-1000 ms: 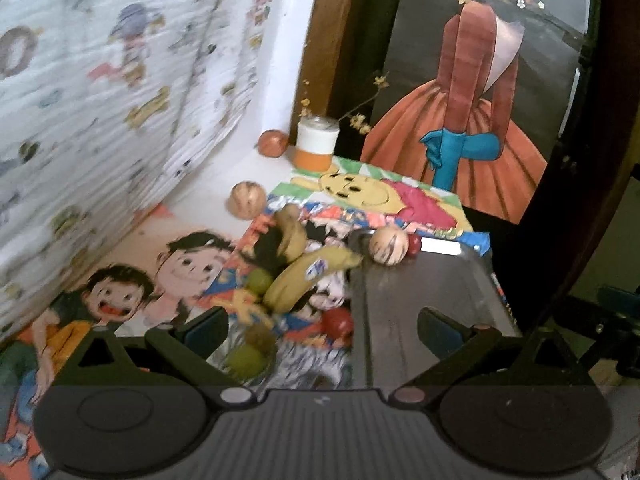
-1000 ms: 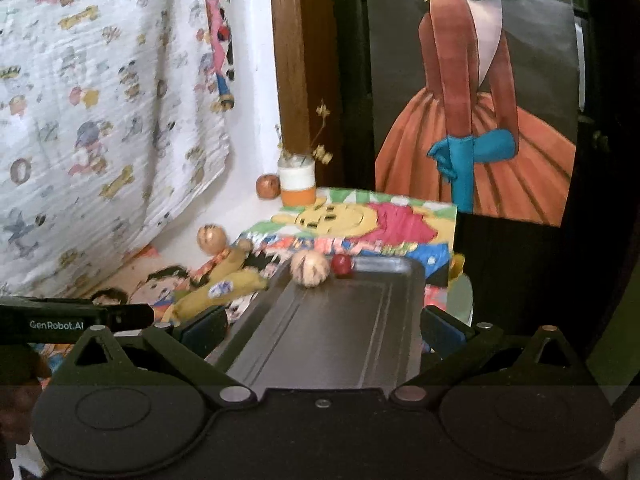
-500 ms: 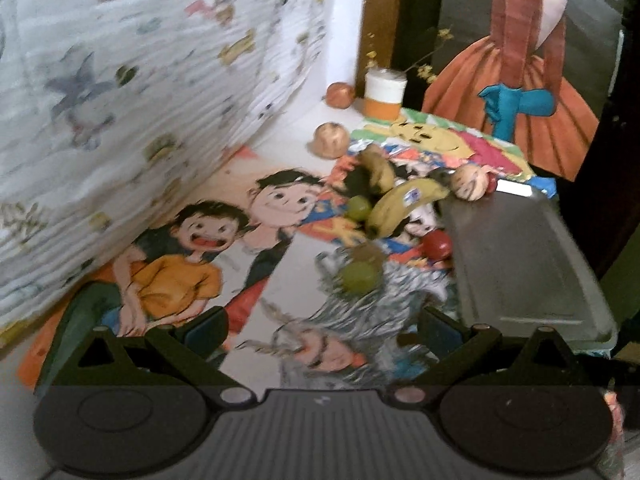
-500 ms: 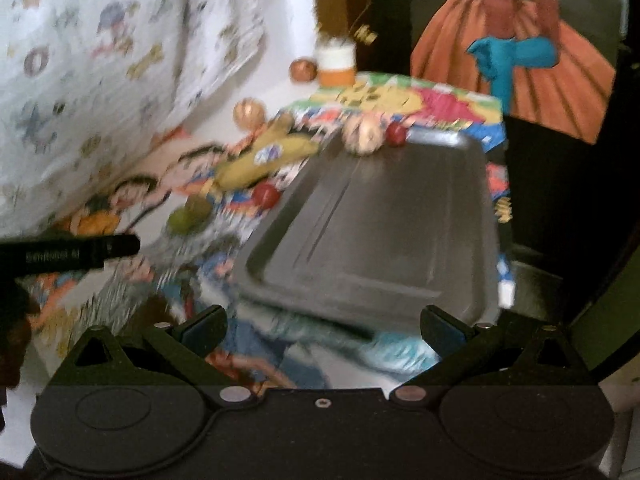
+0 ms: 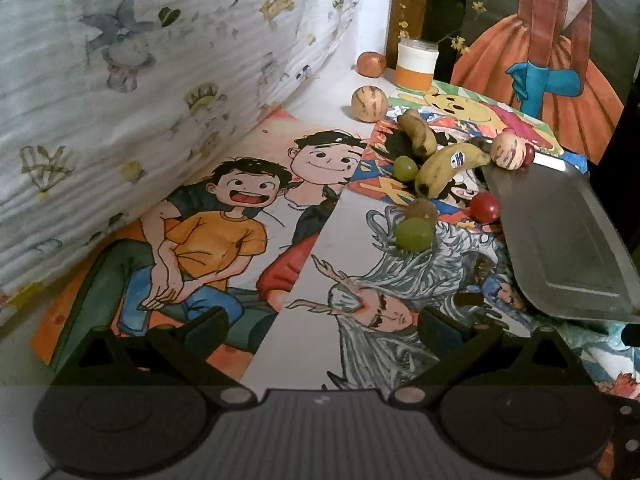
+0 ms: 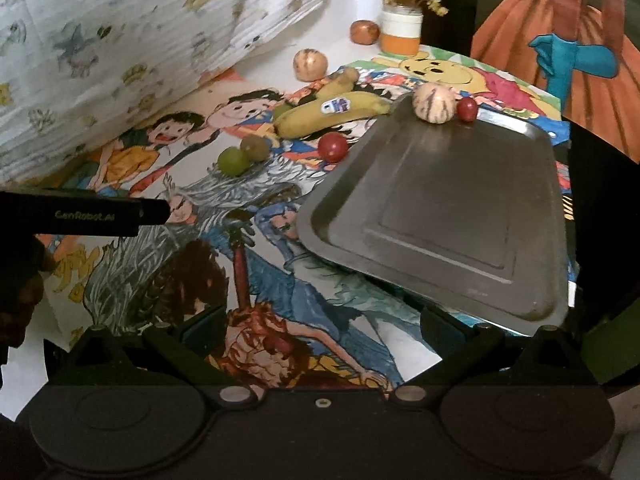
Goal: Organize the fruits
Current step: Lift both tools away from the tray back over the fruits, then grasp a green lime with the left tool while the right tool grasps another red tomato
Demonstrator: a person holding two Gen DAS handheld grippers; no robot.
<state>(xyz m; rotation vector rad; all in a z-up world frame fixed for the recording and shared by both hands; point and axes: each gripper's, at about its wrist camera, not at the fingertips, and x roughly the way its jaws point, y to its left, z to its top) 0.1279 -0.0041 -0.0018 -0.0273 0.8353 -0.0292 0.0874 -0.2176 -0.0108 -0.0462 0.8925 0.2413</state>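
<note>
Right wrist view shows the right claw (image 6: 320, 332) spread wide and empty above a worktop (image 6: 276, 60) covered in cartoon posters. A dark metal tray (image 6: 448, 216) lies at the worktop's right edge, with a striped round fruit (image 6: 434, 103) and a small red fruit (image 6: 467, 109) at its far rim. Left of the tray lie a stickered banana (image 6: 332, 114), a red grape (image 6: 333, 147), a green grape (image 6: 233, 162) and a brown kiwi (image 6: 255, 147). Left wrist view shows the left claw (image 5: 322, 326), also wide and empty, low over the posters.
</note>
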